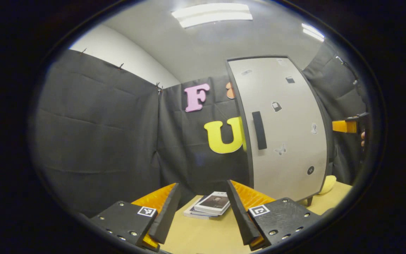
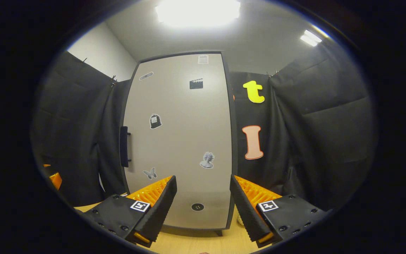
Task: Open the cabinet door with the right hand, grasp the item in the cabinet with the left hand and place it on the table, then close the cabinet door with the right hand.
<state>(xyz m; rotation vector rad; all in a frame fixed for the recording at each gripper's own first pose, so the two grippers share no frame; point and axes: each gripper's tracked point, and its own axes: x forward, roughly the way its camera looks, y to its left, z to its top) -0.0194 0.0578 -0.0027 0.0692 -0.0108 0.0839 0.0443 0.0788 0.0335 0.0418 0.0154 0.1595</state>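
The cabinet door (image 2: 178,141) is flush shut in the right gripper view, its dark vertical handle (image 2: 124,146) sitting at about nine o'clock near the door's left edge, untouched. The right gripper (image 2: 203,204) hangs in front of the door's lower part with its fingers released and spread wide, nothing between them; the handle lies up toward ten o'clock from them and apart. In the left gripper view the cabinet (image 1: 284,127) stands on the desk (image 1: 203,233) at about three o'clock, the handle (image 1: 259,130) on its near edge, and the left gripper (image 1: 203,208) also has its fingers released and empty, pointing over a small stack of books (image 1: 211,204) that lies on the desk just beyond them at twelve o'clock. A pale yellow rounded thing (image 1: 328,184) rests on the desk beside the cabinet's far lower corner, at four o'clock. The item to be fetched is presumably inside the shut cabinet, so it is hidden. As I judge it, no step is done yet: the door has to be opened by the right hand, the item taken out by the left and set on the desk, then the door closed.
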